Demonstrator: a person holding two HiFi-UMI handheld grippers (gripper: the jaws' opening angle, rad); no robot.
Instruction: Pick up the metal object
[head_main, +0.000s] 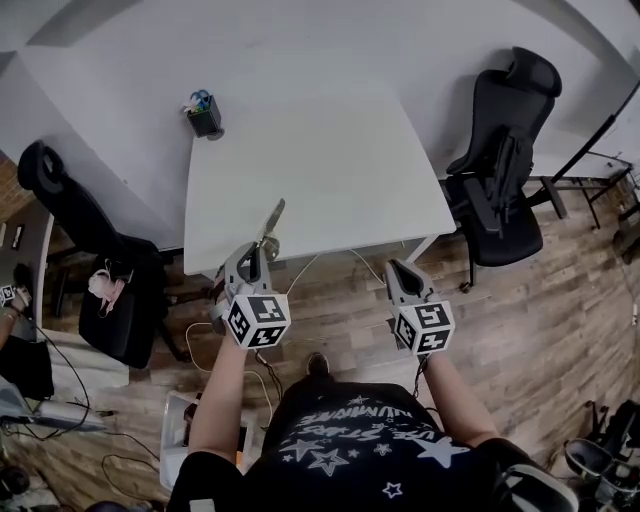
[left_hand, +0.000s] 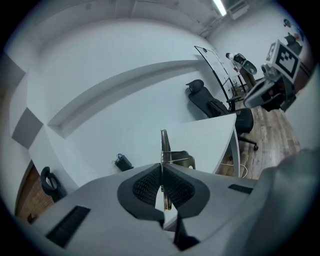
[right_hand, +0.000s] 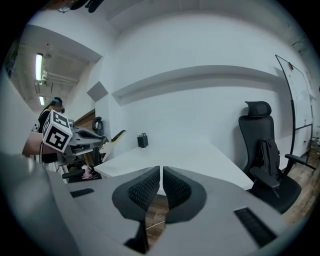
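Left claw (left_hand: 161, 186) pinches metal object (left_hand: 164, 145); long axis fwd, tip toward table (head_main: 330, 170).

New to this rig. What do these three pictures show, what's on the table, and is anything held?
A person holds a two-jaw claw in each hand. One picture looks down from a head camera; the other two come from cameras riding on the claws. The left claw is shut on a thin metal object, held in the air at the white table's near edge. The right claw is closed and empty. A dark pen holder stands at the table's far corner.
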